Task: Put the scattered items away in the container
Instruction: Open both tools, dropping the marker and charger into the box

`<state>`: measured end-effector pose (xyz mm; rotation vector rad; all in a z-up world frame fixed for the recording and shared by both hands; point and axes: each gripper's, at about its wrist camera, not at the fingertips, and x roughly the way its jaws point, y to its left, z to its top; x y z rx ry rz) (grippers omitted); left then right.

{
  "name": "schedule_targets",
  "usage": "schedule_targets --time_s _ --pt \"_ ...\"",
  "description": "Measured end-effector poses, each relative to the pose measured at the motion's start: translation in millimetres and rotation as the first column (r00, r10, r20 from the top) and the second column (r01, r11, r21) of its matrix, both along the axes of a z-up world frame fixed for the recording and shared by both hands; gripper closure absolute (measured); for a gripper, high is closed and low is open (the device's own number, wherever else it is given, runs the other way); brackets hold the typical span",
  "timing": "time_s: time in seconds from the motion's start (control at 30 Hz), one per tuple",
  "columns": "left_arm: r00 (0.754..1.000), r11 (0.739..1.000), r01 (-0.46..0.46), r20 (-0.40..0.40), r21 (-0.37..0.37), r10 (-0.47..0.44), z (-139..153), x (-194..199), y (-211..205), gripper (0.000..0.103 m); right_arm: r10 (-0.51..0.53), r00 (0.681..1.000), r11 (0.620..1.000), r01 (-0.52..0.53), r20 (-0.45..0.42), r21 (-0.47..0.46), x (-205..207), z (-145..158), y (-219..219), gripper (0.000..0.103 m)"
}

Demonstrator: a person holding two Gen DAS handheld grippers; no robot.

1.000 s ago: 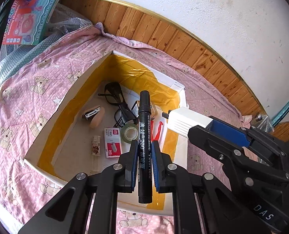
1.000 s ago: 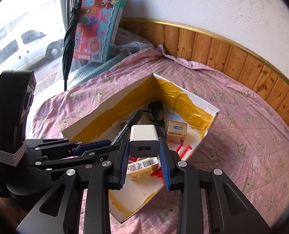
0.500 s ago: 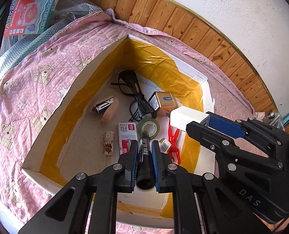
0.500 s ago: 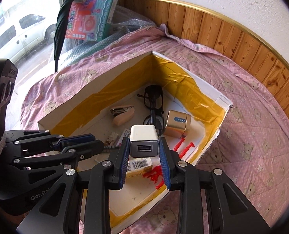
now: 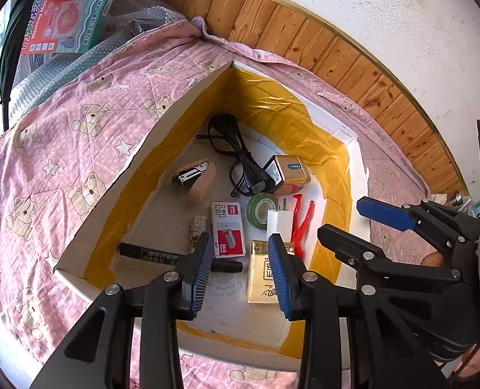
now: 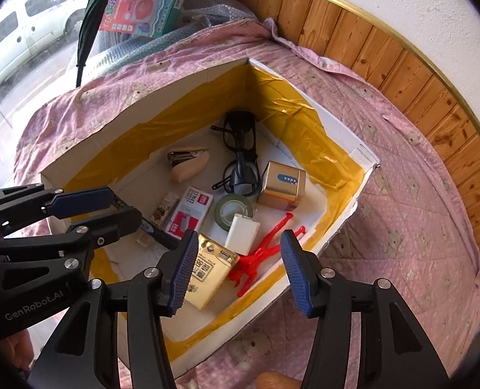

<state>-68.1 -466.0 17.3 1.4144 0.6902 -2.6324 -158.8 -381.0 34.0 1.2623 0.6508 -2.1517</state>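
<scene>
Marker (image 5: 149,254) lies crosswise on the box (image 5: 87,217) floor, just under my left gripper (image 5: 241,270), spread and empty. White charger (image 6: 242,233) rests ahead of my right gripper (image 6: 238,270), also spread. Right view hides most of the marker behind the left tongs.

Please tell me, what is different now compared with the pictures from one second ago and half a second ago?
Both claws opened and let go. The left claw dropped the black marker, which now lies on the box floor. The right claw released the white charger, now resting against the tape roll. The glasses, stapler and staple box stayed put.
</scene>
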Motion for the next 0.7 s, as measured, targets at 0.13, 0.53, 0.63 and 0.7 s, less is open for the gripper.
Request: schedule_targets --time_s 0.13,0.53,0.63,0.7 --pt "1.000 1.000 0.000 -0.020 -0.023 -0.001 7.8 11.2 3.7 0.061 -0.003 0.999 0.999 0.004 0.039 -0.035 2.8 6.3 7.2 0.045" --pt "0.999 0.999 0.048 -0.024 0.014 -0.048 17.3 37.4 17.2 0.061 0.048 0.998 0.999 -0.048 0.040 -0.013 20.9 16.4 12.1 0.045" --pt "0.997 0.997 0.070 -0.024 0.019 -0.070 18.5 43.0 23.7 0.061 0.063 0.998 0.998 -0.063 0.031 0.003 25.8 17.9 12.8 0.045" --pt "0.997 0.997 0.080 -0.024 0.022 -0.079 17.8 44.3 27.0 0.061 0.067 0.997 0.998 -0.067 0.026 0.013 27.3 17.4 13.7 0.045"
